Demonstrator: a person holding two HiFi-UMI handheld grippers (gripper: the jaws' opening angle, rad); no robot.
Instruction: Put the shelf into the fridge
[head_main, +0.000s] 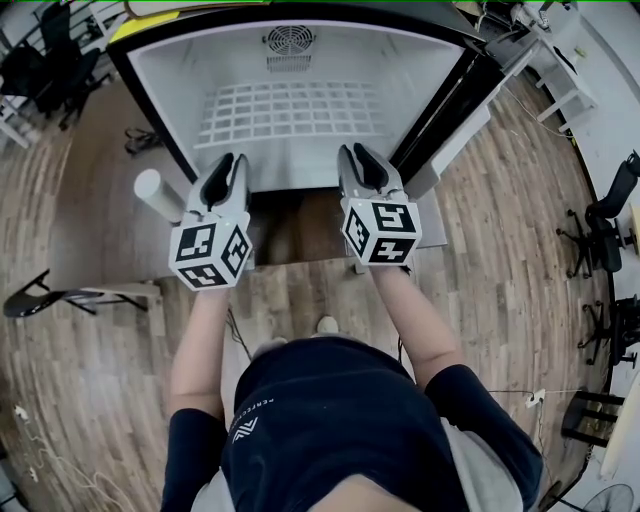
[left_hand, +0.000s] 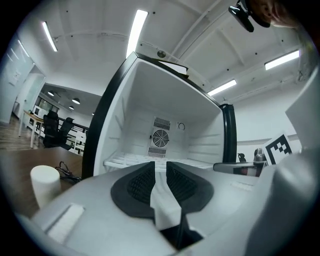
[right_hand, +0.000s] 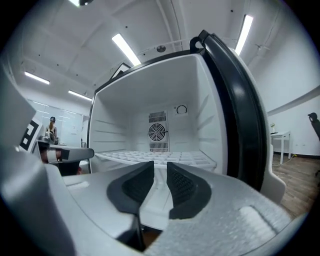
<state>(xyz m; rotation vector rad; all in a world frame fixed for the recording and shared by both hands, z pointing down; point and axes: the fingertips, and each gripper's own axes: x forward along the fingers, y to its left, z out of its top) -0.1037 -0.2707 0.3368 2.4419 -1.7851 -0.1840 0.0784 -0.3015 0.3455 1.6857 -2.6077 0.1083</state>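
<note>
The white fridge (head_main: 420, 75) stands open in front of me, with a fan grille on its back wall. A white grid shelf (head_main: 290, 112) lies flat inside it, spanning wall to wall. It also shows in the left gripper view as the shelf (left_hand: 125, 161) and in the right gripper view as the shelf (right_hand: 165, 156). My left gripper (head_main: 232, 162) hovers just outside the fridge's front edge, on the left. My right gripper (head_main: 358, 154) hovers level with it on the right. Both point into the fridge. The left gripper (left_hand: 160, 166) and the right gripper (right_hand: 160, 166) each show a narrow gap with nothing between the pads.
The black-edged fridge door (head_main: 455, 95) stands swung open at the right. A white cylinder (head_main: 158, 193) stands on the wooden floor left of the fridge. A chair base (head_main: 60, 297) lies at the left, and office chairs (head_main: 600, 225) stand at the far right.
</note>
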